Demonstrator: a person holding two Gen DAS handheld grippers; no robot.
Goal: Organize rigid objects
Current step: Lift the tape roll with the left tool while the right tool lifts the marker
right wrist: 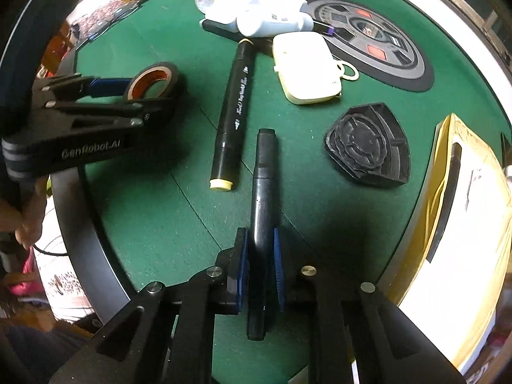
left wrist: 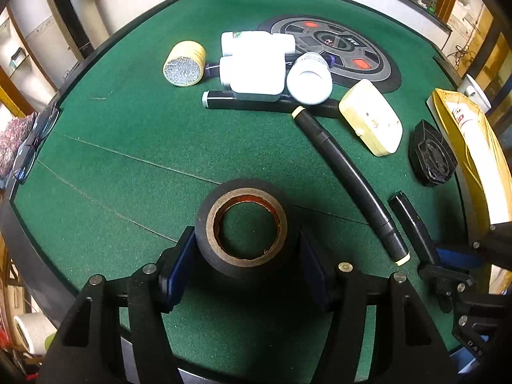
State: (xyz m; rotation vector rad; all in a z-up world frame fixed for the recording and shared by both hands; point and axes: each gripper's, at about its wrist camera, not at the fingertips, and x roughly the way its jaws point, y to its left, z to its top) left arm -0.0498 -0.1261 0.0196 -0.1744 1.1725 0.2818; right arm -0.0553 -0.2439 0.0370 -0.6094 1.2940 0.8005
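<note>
A black tape roll (left wrist: 204, 233) with a brown cardboard core lies flat on the green felt table (left wrist: 128, 160). My left gripper (left wrist: 246, 240) stands open around it, its blue pads close beside the roll's two sides; the right wrist view shows the same left gripper (right wrist: 150, 92) and roll (right wrist: 169, 73). My right gripper (right wrist: 259, 236) points steeply down and is shut on the rear half of a plain black marker (right wrist: 264, 176), which lies along the felt. The left wrist view shows that marker (left wrist: 409, 220) at the far right. A longer black marker with yellow ends (right wrist: 235, 102) lies just left of it.
White bottles (left wrist: 256, 67), a yellow tin (left wrist: 184, 64) and a third marker (left wrist: 243, 102) cluster at the back. A cream case (right wrist: 304, 67) and a black triangular piece (right wrist: 368, 144) lie to the right. A yellow envelope (right wrist: 464, 208) covers the right edge. Glasses (left wrist: 35, 140) sit at the left rim.
</note>
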